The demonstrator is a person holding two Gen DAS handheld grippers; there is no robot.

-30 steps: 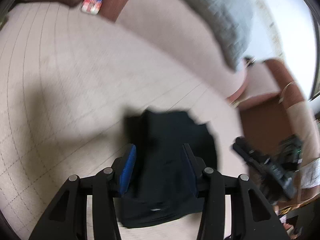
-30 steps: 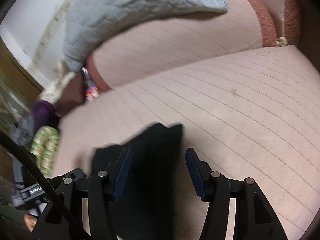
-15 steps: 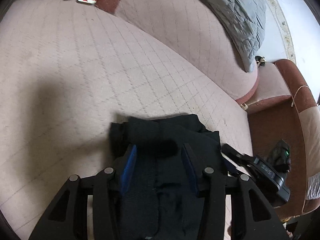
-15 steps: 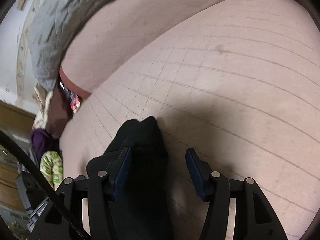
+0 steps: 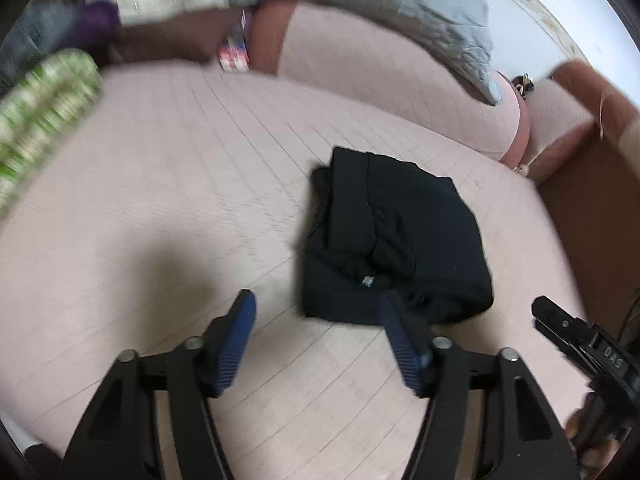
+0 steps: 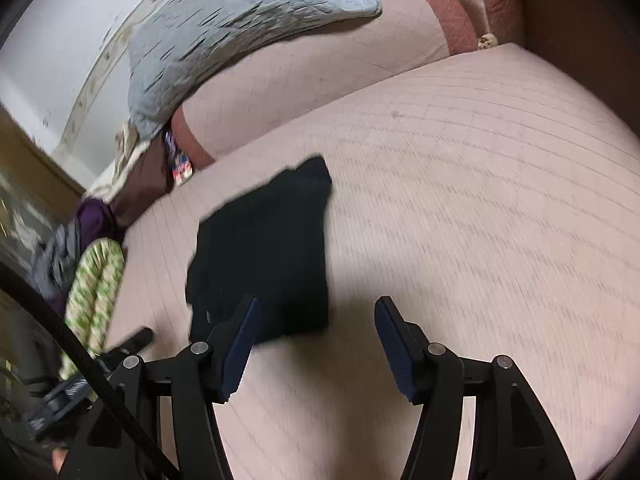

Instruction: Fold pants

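Both grippers have let go and drawn back: left gripper (image 5: 316,314) jaws just opened wider, nothing between them now; right gripper (image 6: 316,318) also opened a little, jaws apart and empty. Half a second ago the black pants (image 5: 394,240) filled both gaps. Pants now lie as 1 compact folded bundle on the pink quilted sofa seat (image 5: 160,184), free of both tools. Folding looks done or nearly so. Grey cushion (image 6: 224,36) on the backrest; green patterned roll (image 5: 40,116) at far end.
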